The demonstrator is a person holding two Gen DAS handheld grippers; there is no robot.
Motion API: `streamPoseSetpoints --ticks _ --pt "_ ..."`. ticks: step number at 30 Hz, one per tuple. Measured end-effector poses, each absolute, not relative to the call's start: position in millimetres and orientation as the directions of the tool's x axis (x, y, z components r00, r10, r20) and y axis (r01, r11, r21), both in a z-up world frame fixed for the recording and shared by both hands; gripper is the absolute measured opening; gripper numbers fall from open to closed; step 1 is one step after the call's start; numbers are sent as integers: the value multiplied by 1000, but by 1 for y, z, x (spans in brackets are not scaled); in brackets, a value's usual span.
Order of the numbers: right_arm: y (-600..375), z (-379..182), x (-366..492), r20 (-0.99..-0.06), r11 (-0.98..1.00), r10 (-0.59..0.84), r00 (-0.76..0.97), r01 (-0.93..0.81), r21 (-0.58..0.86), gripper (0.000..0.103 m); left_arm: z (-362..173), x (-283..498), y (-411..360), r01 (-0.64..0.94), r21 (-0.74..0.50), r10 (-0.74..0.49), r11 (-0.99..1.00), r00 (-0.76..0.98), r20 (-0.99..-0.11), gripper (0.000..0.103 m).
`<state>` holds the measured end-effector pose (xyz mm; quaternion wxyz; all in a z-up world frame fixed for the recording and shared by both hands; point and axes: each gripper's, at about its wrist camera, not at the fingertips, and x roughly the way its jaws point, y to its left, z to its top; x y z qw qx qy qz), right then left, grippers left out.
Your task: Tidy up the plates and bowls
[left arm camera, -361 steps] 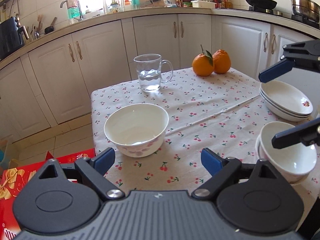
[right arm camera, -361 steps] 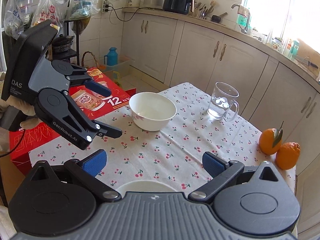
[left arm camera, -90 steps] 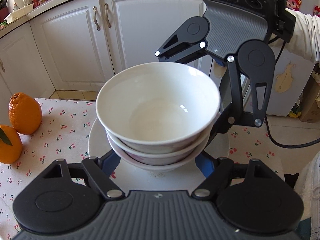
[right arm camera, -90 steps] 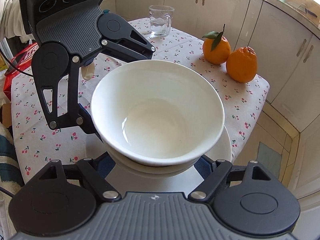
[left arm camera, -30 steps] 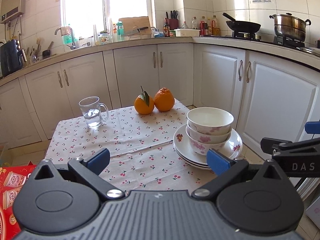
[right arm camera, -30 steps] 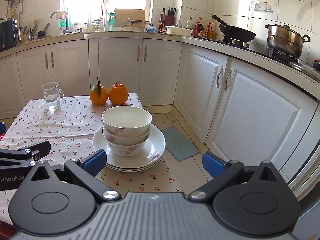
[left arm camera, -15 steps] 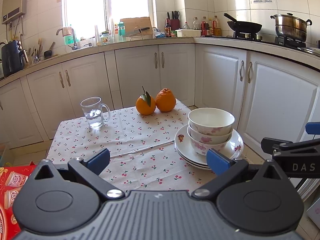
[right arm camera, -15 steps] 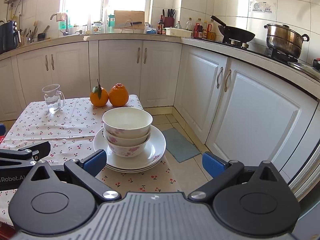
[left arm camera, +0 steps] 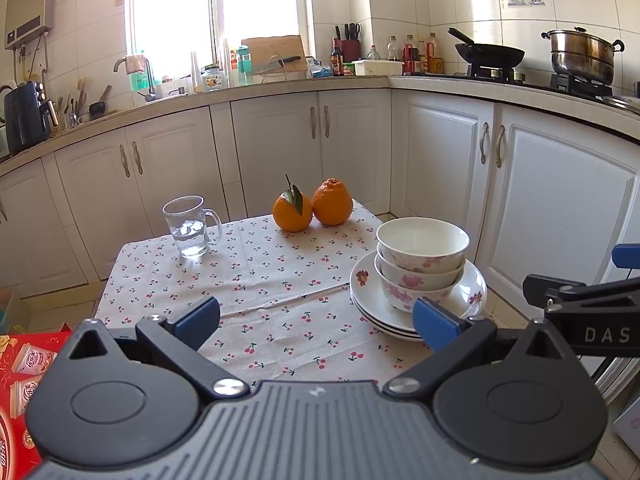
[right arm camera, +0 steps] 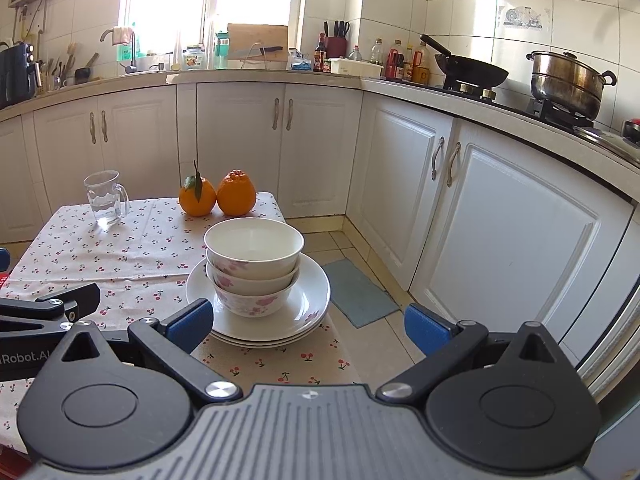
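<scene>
Three white flowered bowls (left arm camera: pixel 421 256) (right arm camera: pixel 253 256) sit nested on a stack of white plates (left arm camera: pixel 366 292) (right arm camera: pixel 312 300) at the right edge of the cherry-print table (left arm camera: pixel 260 276) (right arm camera: pixel 80 248). My left gripper (left arm camera: pixel 316 320) is open, held back from the table's near side with nothing between its blue pads. My right gripper (right arm camera: pixel 306 326) is also open and empty, pulled back to the near right of the stack. Each gripper shows at the edge of the other's view.
A glass mug (left arm camera: pixel 190 226) (right arm camera: pixel 105 199) with water and two oranges (left arm camera: pixel 312 209) (right arm camera: pixel 218 196) stand at the far side of the table. White cabinets (left arm camera: pixel 352 148) lie behind. A red box (left arm camera: pixel 16 364) sits on the floor at left, a blue mat (right arm camera: pixel 358 292) at right.
Since three seconds ago both grippers have let go of the bowl stack and drawn back from it. Over the last second both views are nearly still.
</scene>
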<state>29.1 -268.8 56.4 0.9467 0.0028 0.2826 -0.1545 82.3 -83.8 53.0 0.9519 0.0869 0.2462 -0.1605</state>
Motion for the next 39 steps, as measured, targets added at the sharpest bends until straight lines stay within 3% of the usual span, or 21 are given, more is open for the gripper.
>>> streamPoseSetpoints --ticks 39 --pt "-270 56 28 -535 950 -298 791 300 -85 103 53 83 -85 348 86 -261 934 824 -502 102"
